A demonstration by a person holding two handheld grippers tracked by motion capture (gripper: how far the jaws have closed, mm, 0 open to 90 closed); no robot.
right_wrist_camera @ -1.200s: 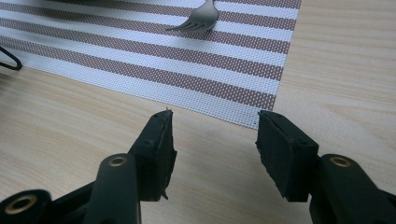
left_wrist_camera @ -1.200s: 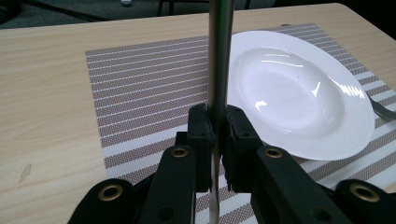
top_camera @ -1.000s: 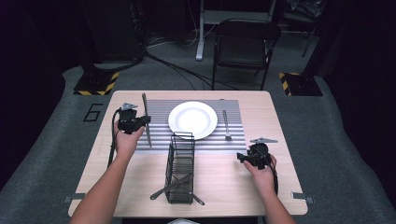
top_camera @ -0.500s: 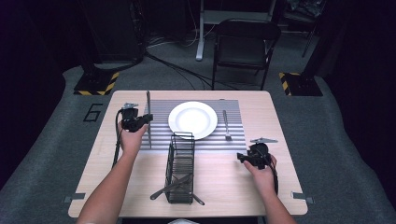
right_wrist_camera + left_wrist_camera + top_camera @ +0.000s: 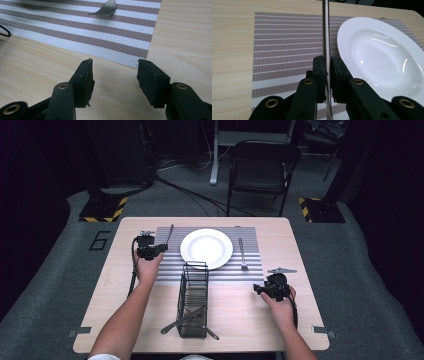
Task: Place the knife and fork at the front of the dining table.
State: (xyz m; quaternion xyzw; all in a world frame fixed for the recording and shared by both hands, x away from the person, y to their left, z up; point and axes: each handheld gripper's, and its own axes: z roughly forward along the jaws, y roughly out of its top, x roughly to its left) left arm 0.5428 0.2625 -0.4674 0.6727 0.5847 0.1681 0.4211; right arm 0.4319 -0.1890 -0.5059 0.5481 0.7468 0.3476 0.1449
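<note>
Leftward and lower goes the left gripper [image 5: 159, 248], its fingers clamped on the knife [image 5: 326, 37], now beside the plate [image 5: 206, 248] over the striped mat [image 5: 284, 45]. Right gripper [image 5: 115, 75] rests, fingers apart over bare surface [image 5: 37, 70].

A fixed high camera looks forward and down over the whole worktop [image 5: 280, 300]. Two cameras sit low and close to it, each looking along its own fingers. All three views share the striped placemat [image 5: 250, 270] [image 5: 282, 40] [image 5: 100, 32].
</note>
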